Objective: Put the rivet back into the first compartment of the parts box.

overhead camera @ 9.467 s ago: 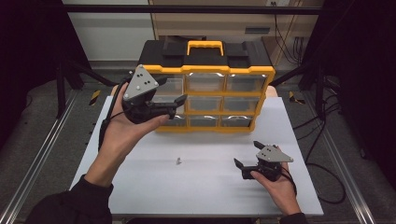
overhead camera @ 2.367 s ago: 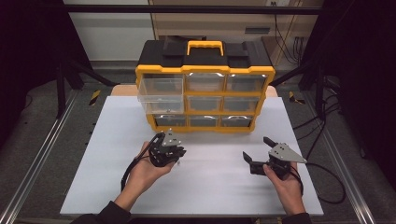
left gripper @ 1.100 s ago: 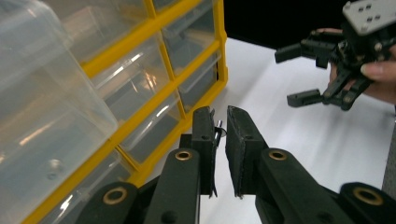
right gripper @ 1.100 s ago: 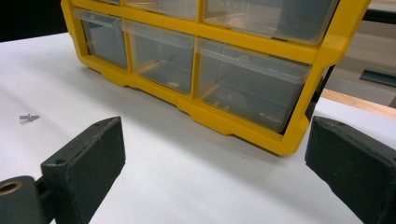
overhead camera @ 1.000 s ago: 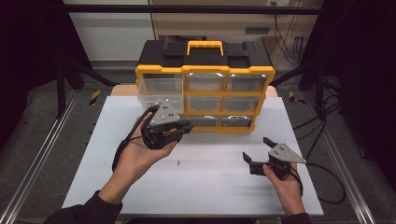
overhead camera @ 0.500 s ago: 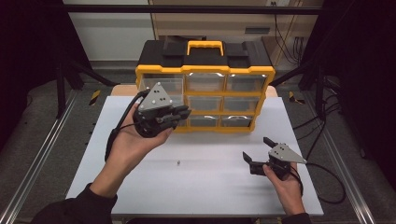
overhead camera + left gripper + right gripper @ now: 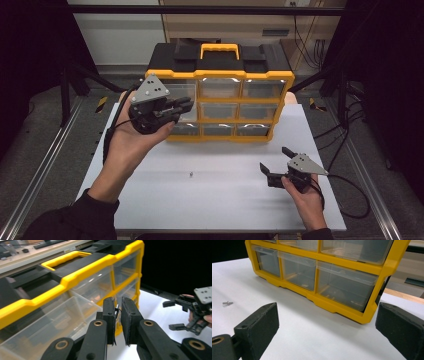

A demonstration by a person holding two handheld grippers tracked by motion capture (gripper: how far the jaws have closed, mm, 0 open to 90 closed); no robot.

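Screw (image 7: 117, 307) sits pinched between the left gripper (image 7: 117, 312) pads, raised over the pulled-out top-left drawer (image 7: 181, 92) of the organiser (image 7: 220, 95) at the table's (image 7: 150, 200) far edge; it should release only once centred over the drawer. Right gripper (image 7: 278, 161) rests agape near the right edge.

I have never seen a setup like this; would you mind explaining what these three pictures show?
There is no robot here: a person at a white table holds a hand-operated gripper in each hand. The high view looks down from above. The other two pictures come from cameras riding on each gripper, looking along its black fingers. On the table stands a yellow drawer organizer, and a loose screw lies in front of it. The left gripper, up by the top left drawer, pinches what looks like a second screw. The right gripper rests open and empty.
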